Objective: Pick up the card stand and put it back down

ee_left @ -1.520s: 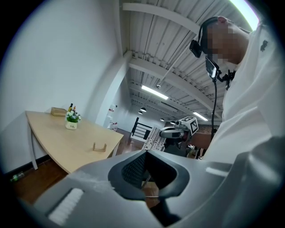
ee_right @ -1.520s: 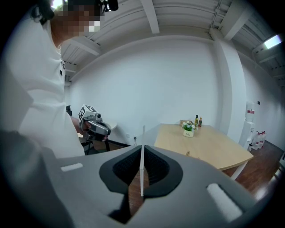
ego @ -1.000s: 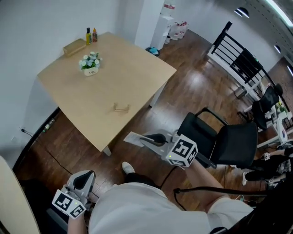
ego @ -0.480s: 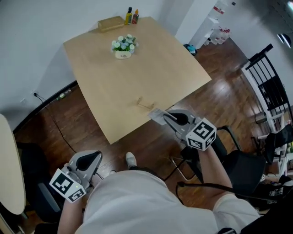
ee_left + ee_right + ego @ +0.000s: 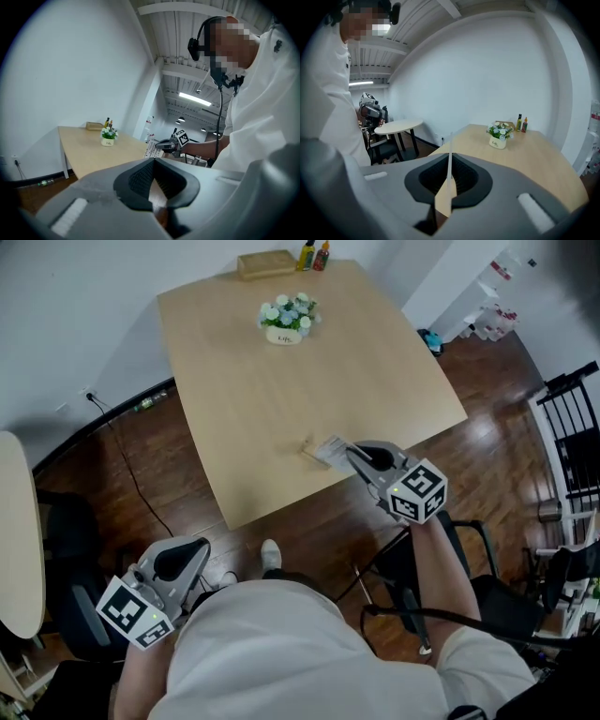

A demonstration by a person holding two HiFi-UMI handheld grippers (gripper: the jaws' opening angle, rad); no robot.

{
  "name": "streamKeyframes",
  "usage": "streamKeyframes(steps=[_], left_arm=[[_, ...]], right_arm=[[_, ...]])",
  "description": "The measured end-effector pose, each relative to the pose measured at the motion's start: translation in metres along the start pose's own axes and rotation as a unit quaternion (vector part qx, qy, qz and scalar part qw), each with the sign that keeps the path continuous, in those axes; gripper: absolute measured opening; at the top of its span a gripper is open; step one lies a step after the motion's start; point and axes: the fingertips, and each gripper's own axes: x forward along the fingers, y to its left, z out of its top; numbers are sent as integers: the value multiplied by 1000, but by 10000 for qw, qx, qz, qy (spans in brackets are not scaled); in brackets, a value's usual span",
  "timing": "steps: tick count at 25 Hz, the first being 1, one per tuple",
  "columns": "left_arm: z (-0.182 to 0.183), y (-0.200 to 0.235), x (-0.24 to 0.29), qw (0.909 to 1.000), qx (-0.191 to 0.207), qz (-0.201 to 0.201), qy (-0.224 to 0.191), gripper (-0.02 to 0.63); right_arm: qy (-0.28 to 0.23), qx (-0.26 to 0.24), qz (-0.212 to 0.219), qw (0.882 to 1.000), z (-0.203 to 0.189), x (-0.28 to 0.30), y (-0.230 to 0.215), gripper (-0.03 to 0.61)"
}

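Observation:
The small wooden card stand (image 5: 309,452) sits near the front edge of the light wooden table (image 5: 244,399). My right gripper (image 5: 329,451) is shut, and its pale tips are just to the right of the stand, right beside it; I cannot tell whether they touch it. In the right gripper view the fingers (image 5: 450,159) meet in a thin line with nothing between them, and the stand is hidden. My left gripper (image 5: 190,555) hangs low by the person's left side over the floor, its jaws closed and empty (image 5: 153,176).
A flower pot (image 5: 288,320), a wooden box (image 5: 266,263) and two small bottles (image 5: 314,254) stand at the table's far end. A black chair (image 5: 469,549) is under the right arm. A round pale table (image 5: 19,531) and dark chair (image 5: 66,615) are on the left.
The right gripper has travelled from over the floor to the table's front edge, reaching the card stand. The head view has swung toward the table. The left gripper stayed low.

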Motion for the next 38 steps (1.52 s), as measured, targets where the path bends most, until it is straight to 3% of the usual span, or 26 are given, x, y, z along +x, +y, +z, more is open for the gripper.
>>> streamKeyframes(steps=[16, 38], left_arm=[[-5, 18, 13, 9981, -202, 588, 24, 2], [-7, 24, 35, 9978, -329, 514, 265, 2]], right_arm=[[351, 98, 314, 9988, -43, 62, -47, 20], [495, 258, 476, 9973, -94, 88, -52, 20]])
